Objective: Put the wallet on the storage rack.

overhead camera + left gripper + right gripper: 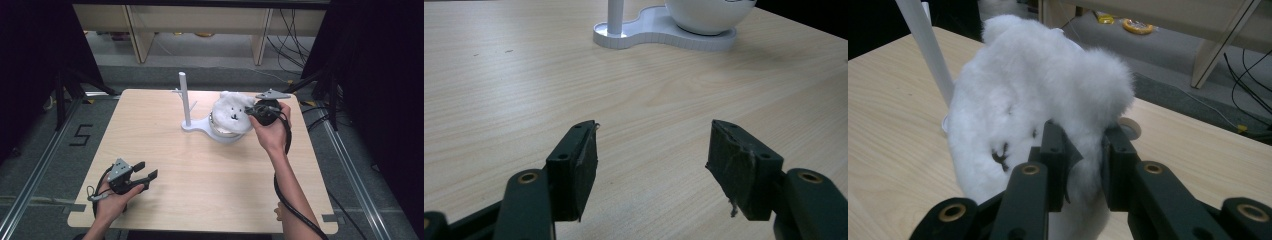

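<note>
A white fluffy plush cover with a small black face (pixel 232 111) lies over a white round bowl (pixel 226 133) on a white stand with an upright post (pixel 183 97). My right gripper (pixel 256 111) is at the plush's right edge, its jaws shut on a fold of the white fur (pixel 1087 160). In the right gripper view the plush (pixel 1038 95) bulges up ahead of the jaws, the face marks on its left side. My left gripper (pixel 145 170) rests near the table's front left corner, open, with nothing between its fingers (pixel 574 165). The bowl's underside (pixel 709 15) and stand base (pixel 644 32) lie far ahead of it.
The light wooden table (pixel 165 150) is bare between the two grippers. A black cable (pixel 292 200) trails from the right gripper along the forearm. Behind the table are shelf legs (pixel 140 40), floor cables (pixel 295 40) and dark stands (pixel 65 90).
</note>
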`<state>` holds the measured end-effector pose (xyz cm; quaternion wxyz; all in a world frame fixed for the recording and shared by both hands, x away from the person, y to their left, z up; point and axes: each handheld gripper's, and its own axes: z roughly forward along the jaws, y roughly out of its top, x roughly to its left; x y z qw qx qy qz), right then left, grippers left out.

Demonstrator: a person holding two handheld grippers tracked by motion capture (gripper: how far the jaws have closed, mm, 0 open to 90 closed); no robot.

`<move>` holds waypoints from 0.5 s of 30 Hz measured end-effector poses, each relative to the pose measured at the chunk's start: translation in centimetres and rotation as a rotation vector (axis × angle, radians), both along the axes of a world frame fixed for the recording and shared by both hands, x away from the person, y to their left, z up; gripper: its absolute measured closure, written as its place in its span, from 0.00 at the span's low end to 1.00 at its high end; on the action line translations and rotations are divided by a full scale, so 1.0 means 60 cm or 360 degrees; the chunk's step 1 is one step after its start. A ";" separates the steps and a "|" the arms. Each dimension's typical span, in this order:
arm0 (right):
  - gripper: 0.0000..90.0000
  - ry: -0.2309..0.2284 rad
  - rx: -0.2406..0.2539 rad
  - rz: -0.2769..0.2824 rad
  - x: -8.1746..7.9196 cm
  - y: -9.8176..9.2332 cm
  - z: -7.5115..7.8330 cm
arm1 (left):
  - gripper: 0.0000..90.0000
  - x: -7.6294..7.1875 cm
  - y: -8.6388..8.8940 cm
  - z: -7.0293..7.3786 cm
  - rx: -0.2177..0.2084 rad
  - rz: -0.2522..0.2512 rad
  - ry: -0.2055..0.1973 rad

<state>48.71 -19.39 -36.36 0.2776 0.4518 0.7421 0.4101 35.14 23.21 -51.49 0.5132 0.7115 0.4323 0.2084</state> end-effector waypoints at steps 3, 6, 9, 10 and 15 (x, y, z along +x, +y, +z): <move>0.85 -0.0010 -0.0007 -0.0017 0.003 0.002 -0.003 | 0.40 0.000 0.001 0.000 0.0001 0.0003 -0.0001; 0.85 0.0026 -0.0023 -0.0003 0.008 0.004 -0.005 | 0.40 0.000 0.001 0.000 0.0001 0.0003 0.0002; 0.85 0.0040 -0.0049 -0.0003 0.014 0.005 -0.007 | 0.40 0.000 0.001 0.000 -0.0001 0.0003 0.0001; 0.85 0.0017 -0.0059 -0.0001 0.018 0.006 -0.010 | 0.40 0.000 0.001 0.000 0.0001 0.0001 0.0001; 0.85 0.0038 -0.0065 -0.0008 0.025 0.013 -0.016 | 0.40 0.001 0.001 0.000 0.0000 0.0000 0.0003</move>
